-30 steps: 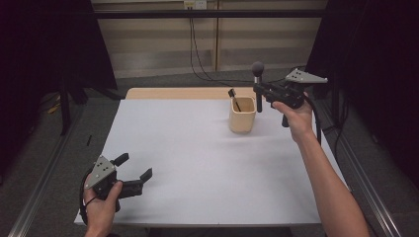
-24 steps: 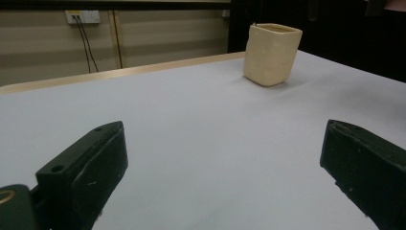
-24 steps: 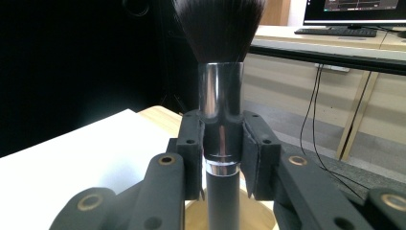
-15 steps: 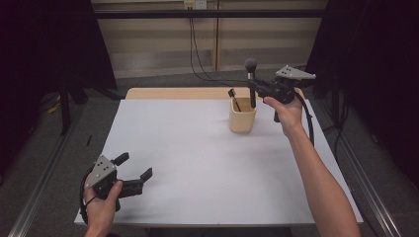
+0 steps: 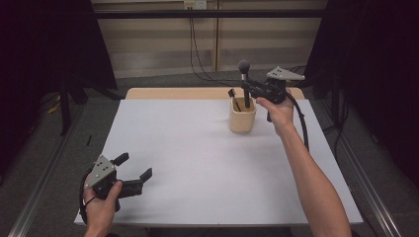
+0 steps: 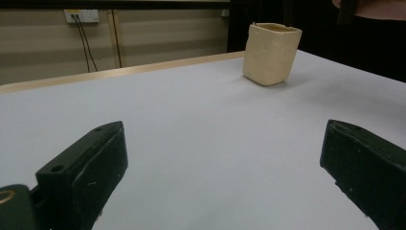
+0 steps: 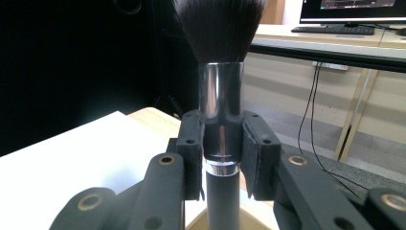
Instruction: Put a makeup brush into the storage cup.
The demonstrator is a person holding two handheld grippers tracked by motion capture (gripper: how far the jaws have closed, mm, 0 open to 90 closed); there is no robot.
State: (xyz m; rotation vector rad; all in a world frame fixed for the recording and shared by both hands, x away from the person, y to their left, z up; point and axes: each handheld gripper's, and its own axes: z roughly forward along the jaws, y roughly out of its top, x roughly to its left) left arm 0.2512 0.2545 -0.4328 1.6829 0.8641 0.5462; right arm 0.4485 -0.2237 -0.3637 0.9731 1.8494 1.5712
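A makeup brush with a dark bristle head and silver ferrule stands upright over the beige cup at the far right of the table. My right gripper is shut on its handle; in the right gripper view the pads clamp the ferrule and the cup's rim shows just below. Another dark tool sticks out of the cup. My left gripper rests near the table's front left corner, jaws wide apart with nothing between them; the left gripper view shows the cup far off.
The white table top has a wooden strip along its far edge. Cables hang down the wall behind. Dark curtains stand at both sides. A metal rail runs along the right side.
My right hand has carried the brush leftward and slightly down, from right of the cup to above it. The left hand has stayed put.
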